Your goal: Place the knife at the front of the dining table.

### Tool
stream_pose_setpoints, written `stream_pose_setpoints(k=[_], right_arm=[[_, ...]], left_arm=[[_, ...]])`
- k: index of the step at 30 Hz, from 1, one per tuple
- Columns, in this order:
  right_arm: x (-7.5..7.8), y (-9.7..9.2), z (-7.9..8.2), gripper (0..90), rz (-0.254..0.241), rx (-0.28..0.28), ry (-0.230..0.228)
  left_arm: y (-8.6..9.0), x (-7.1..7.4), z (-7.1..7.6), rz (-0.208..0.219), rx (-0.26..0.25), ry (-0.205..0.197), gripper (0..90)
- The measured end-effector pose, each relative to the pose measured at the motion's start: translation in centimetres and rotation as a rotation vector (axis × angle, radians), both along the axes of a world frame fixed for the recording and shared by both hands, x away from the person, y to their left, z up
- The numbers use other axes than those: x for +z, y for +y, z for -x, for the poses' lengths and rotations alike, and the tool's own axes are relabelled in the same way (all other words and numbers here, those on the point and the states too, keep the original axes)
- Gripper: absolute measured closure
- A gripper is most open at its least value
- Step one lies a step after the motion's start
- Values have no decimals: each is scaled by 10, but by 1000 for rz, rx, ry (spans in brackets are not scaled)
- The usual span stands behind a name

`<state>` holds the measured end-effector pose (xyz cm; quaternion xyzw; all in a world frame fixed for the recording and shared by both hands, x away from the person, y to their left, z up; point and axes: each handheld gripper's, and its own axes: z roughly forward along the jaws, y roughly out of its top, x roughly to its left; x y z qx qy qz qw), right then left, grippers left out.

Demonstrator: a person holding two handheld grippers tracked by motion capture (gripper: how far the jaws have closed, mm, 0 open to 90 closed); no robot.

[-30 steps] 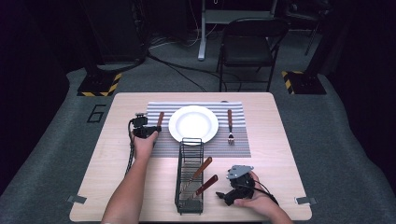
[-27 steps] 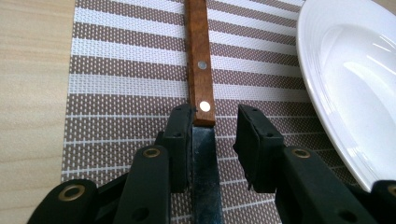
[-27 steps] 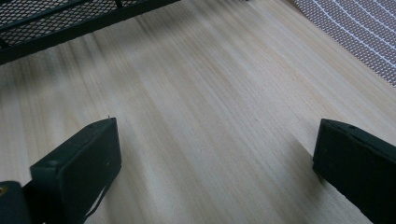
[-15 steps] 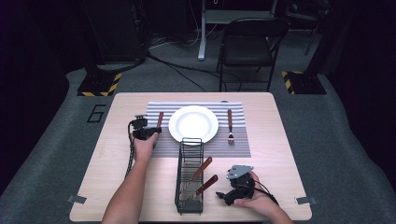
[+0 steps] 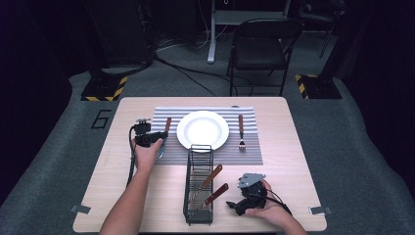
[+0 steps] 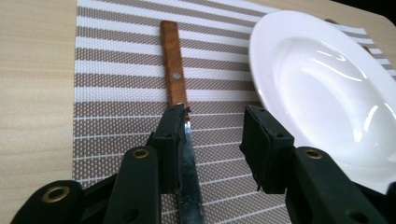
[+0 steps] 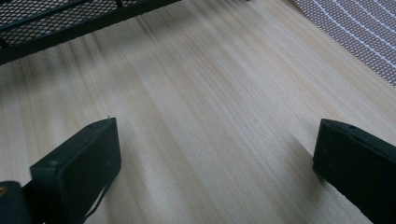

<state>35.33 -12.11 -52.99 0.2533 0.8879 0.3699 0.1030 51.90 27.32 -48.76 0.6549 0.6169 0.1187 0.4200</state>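
At centre frame, the left gripper [image 6: 212, 144] stands open over a wooden-handled steel knife [image 6: 180, 107], seemingly laid beside the round white plate [image 6: 327, 88] as a place setting, while the right gripper [image 7: 210, 172] idles agape.

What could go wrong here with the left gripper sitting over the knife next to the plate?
The left gripper is open, with the knife beside one jaw rather than centred, so a close may miss or skid the blade. The plate rim lies near the other jaw and could get nudged. The right gripper is open low over the table near the wire rack; a careless move might bump it.
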Motion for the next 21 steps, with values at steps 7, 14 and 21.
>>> stream_pose_setpoints(k=[7, 14, 21], right_arm=[[0, 0, 0, 3, 0, 0, 0], [0, 0, 0, 3, 5, 7, -3], [0, 0, 0, 3, 5, 7, -3]], left_arm=[[-4, 8, 6, -26, -35, -13, 590], [0, 16, 17, -47, -70, -21, 582], [-4, 35, 32, -52, -119, -61, 579]])
